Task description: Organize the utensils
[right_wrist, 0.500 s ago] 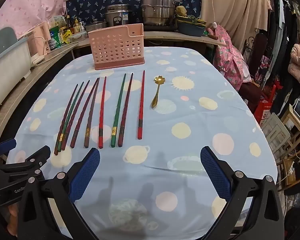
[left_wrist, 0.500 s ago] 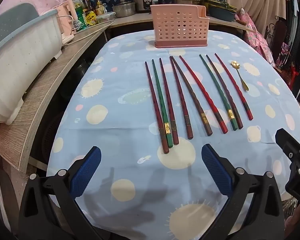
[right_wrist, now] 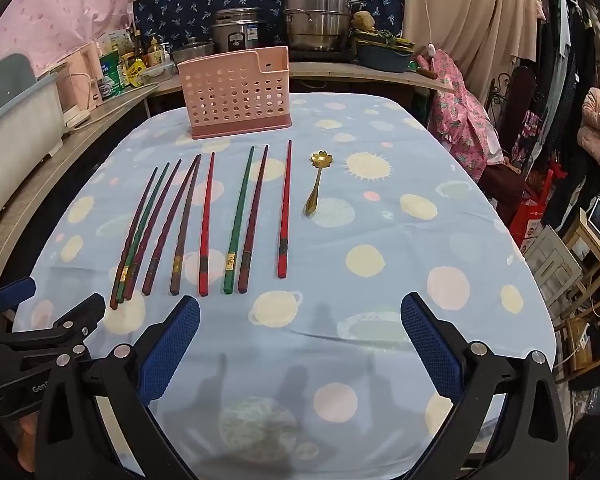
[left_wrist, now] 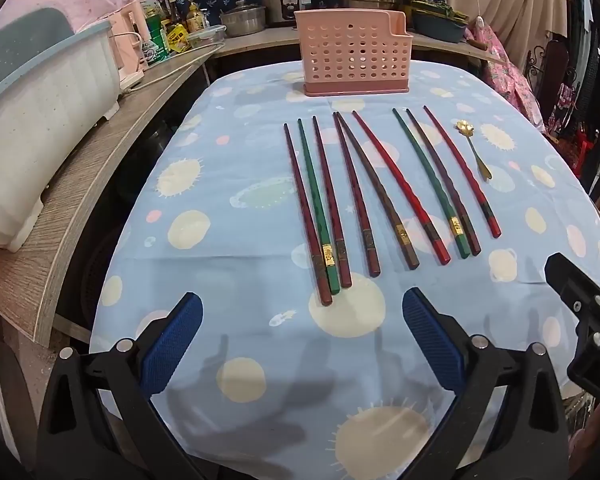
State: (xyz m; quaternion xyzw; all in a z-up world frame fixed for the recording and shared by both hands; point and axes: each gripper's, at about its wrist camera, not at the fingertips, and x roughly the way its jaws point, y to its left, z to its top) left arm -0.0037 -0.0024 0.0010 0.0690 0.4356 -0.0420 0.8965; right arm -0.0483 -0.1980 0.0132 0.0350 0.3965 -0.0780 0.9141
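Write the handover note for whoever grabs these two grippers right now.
Left gripper: open, empty, hovering over the near edge of the table.
Right gripper: open, empty, hovering beside it.
Nine chopsticks lie side by side on the tablecloth, handle ends towards you; the gold flower spoon lies right of them.
Pink perforated utensil holder stands upright at the far end.
Done: nothing picked up yet.
Left: move every chopstick and the spoon into the holder.

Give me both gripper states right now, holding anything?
Left gripper: open, empty, above the tablecloth short of the chopsticks.
Right gripper: open, empty, nothing between its pads.
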